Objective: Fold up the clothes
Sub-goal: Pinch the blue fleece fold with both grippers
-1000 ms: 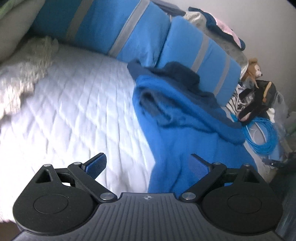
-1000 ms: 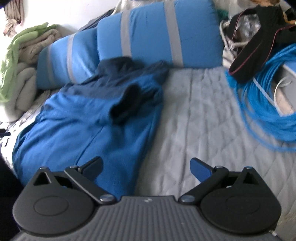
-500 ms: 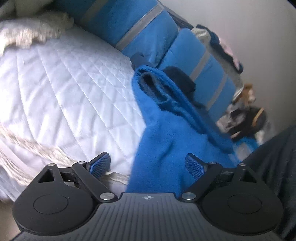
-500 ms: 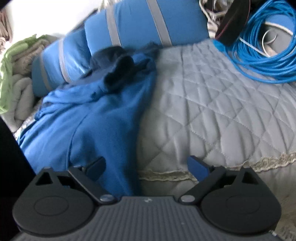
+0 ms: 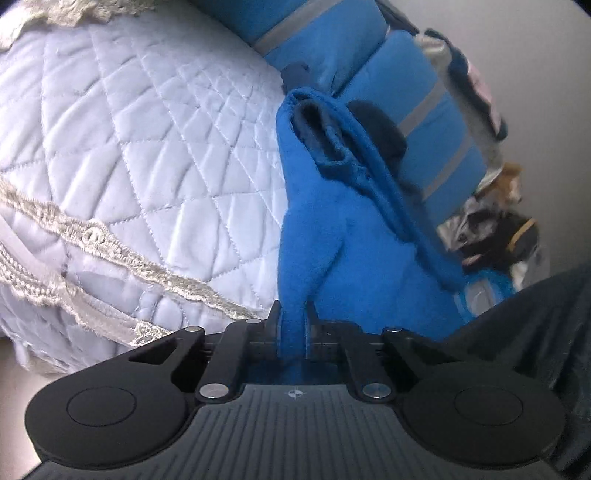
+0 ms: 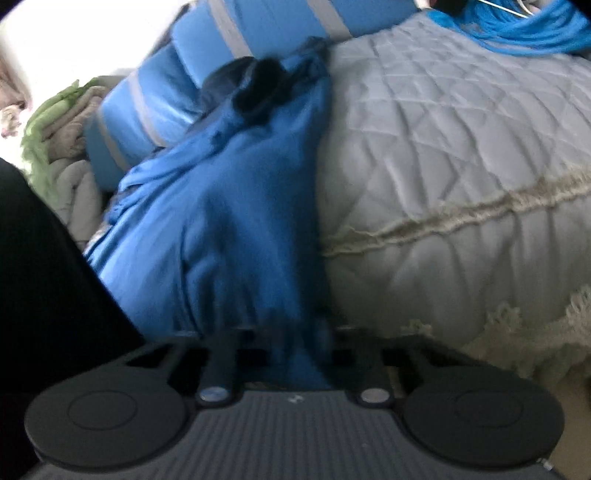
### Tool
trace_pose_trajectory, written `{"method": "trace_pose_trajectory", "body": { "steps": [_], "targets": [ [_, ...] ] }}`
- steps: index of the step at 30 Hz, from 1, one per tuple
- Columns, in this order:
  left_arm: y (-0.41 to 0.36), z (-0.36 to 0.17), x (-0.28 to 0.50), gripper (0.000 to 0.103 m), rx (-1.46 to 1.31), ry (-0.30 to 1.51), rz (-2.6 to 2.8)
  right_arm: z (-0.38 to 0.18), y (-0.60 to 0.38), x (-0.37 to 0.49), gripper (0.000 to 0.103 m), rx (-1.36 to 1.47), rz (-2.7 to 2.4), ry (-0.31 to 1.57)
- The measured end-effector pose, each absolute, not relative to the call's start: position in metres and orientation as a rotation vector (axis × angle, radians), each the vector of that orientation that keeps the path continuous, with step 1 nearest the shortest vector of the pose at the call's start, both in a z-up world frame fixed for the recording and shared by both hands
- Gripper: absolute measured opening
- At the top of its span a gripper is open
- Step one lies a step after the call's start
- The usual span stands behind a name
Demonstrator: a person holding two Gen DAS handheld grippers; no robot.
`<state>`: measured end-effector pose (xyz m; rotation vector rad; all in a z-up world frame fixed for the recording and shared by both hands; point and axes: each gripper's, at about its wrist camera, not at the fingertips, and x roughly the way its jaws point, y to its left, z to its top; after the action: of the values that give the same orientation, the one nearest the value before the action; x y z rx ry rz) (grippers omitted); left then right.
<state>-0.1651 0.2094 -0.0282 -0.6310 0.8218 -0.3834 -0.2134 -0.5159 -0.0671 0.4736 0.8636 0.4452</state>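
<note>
A blue fleece garment (image 5: 354,236) with a dark navy collar lies on the quilted bed, running from the pillows to the near edge. My left gripper (image 5: 293,325) is shut on its near hem at the bed's edge. In the right wrist view the same garment (image 6: 229,229) fills the middle, and my right gripper (image 6: 299,336) is shut on its near hem too. The right view is blurred.
A pale quilted bedspread (image 5: 140,155) with a lace trim (image 5: 110,243) covers the bed. Blue pillows with grey stripes (image 5: 417,96) stand at the back. A coil of blue cable (image 6: 517,26), a bag and a plush toy (image 5: 509,177) lie at the side. Folded green and beige blankets (image 6: 59,122) are stacked far left.
Both grippers dropped to the bed's near edge and closed on the garment's hem. They were open half a second ago.
</note>
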Motion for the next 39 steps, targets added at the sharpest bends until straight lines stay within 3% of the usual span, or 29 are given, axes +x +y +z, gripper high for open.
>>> {"method": "trace_pose_trajectory", "body": {
  "steps": [9, 16, 21, 25, 32, 33, 35, 36, 37, 38, 39],
  "targets": [
    [0.218, 0.051, -0.137, 0.007, -0.609, 0.752, -0.459, -0.003, -0.521, -0.184, 0.006, 0.574, 0.530, 0.742],
    [0.208, 0.088, -0.069, 0.007, -0.641, 0.750, -0.483, 0.051, -0.516, -0.119, 0.005, 0.598, 0.568, 0.639],
    [0.204, 0.078, 0.006, 0.008, -0.687, 0.809, -0.412, 0.069, -0.516, -0.042, 0.005, 0.626, 0.483, 0.602],
    [0.201, 0.050, 0.051, 0.008, -0.741, 0.893, -0.320, 0.049, -0.507, 0.014, 0.005, 0.620, 0.366, 0.674],
    [0.200, 0.025, 0.083, 0.012, -0.796, 0.963, -0.259, 0.025, -0.499, 0.040, 0.011, 0.610, 0.261, 0.744],
    [0.202, 0.024, 0.085, 0.012, -0.819, 0.969, -0.260, 0.025, -0.499, 0.041, 0.031, 0.612, 0.245, 0.744],
    [0.208, 0.024, 0.088, 0.016, -0.870, 0.982, -0.267, 0.028, -0.500, 0.039, 0.049, 0.633, 0.237, 0.734],
    [0.209, 0.026, 0.089, 0.027, -0.883, 0.979, -0.264, 0.031, -0.501, 0.037, 0.073, 0.645, 0.236, 0.727],
    [0.208, 0.031, 0.089, 0.045, -0.883, 0.964, -0.257, 0.036, -0.500, 0.034, 0.103, 0.640, 0.201, 0.713],
    [0.208, 0.038, 0.086, 0.075, -0.871, 0.934, -0.240, 0.042, -0.499, 0.029, 0.102, 0.616, 0.173, 0.689],
    [0.209, 0.047, 0.081, 0.086, -0.851, 0.891, -0.208, 0.048, -0.497, 0.024, 0.103, 0.589, 0.148, 0.663]
  ]
}}
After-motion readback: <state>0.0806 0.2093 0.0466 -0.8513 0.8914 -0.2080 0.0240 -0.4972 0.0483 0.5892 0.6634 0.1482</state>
